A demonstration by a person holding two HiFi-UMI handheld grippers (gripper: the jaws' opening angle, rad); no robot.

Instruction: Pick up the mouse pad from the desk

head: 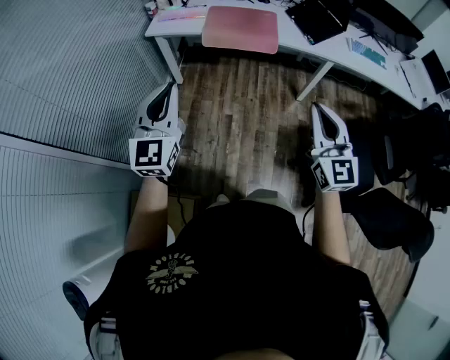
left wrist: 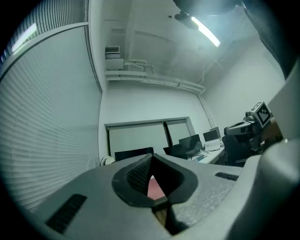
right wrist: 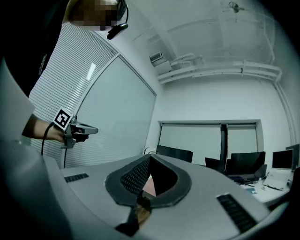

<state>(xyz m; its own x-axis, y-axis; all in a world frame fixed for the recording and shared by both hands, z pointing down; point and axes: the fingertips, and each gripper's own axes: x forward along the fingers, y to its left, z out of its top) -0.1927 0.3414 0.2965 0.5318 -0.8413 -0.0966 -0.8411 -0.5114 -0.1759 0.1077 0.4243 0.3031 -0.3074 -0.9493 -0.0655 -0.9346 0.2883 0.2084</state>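
Note:
A pink mouse pad (head: 240, 29) lies flat on the white desk (head: 176, 24) at the top of the head view, its near edge overhanging the desk front. My left gripper (head: 169, 86) is held level over the wooden floor, well short of the desk, jaws shut and empty. My right gripper (head: 318, 107) is level too, to the right, also shut with nothing held. In the left gripper view a sliver of the pink pad (left wrist: 153, 188) shows through the gap behind the shut jaws; the right gripper view shows the pad (right wrist: 150, 185) the same way.
A black laptop (head: 316, 20) and other monitors sit on the desk to the right of the pad. Desk legs (head: 314, 79) stand ahead. A dark office chair (head: 394, 221) is at the right. A blind-covered glass wall (head: 63, 77) runs along the left.

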